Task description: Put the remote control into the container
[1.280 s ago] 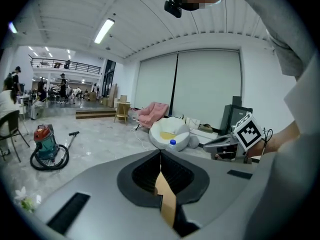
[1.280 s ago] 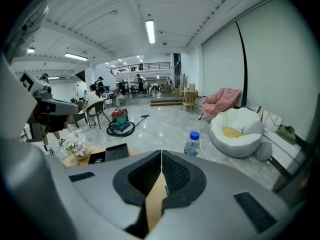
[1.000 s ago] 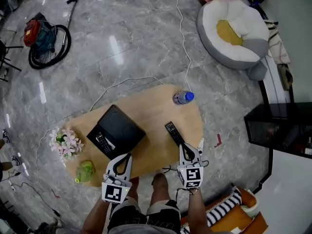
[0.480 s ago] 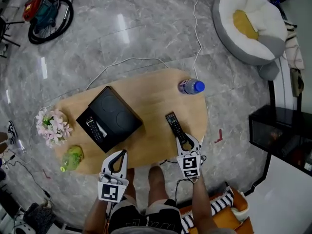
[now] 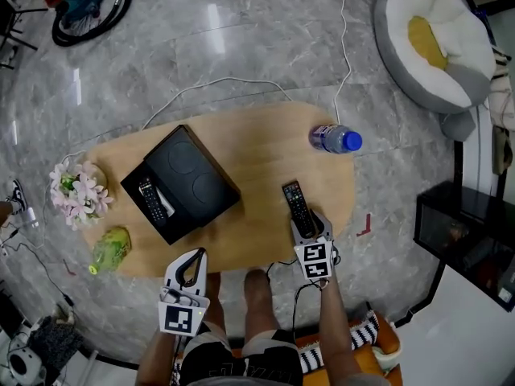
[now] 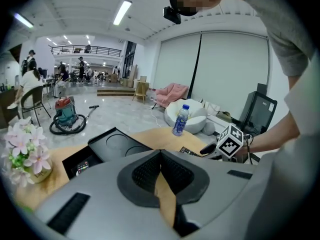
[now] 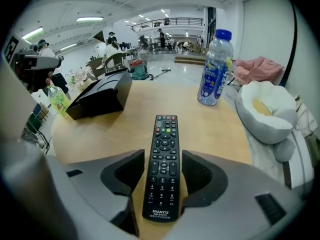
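Note:
A black remote control point(image 5: 294, 197) lies on the wooden table point(image 5: 257, 147) near its front right edge. My right gripper point(image 5: 306, 223) straddles the remote's near end. Its jaws have just been opening, and the remote point(image 7: 163, 154) lies between them with a gap on each side. The container is a black box point(image 5: 187, 179) on the table's left half, with another remote point(image 5: 150, 201) in its open compartment. My left gripper point(image 5: 192, 257) hangs shut and holds nothing, just off the table's front edge below the box point(image 6: 107, 144).
A water bottle point(image 5: 336, 138) lies at the table's far right, a flower pot point(image 5: 76, 193) and a green bottle point(image 5: 109, 249) at its left end. A white cable point(image 5: 209, 87) crosses the floor behind. A beanbag point(image 5: 434, 43) and black cabinet point(image 5: 467, 232) stand right.
Both grippers have come down towards the table. The right gripper's jaws went from shut to wide apart and now bracket the remote's near end. The left stays shut.

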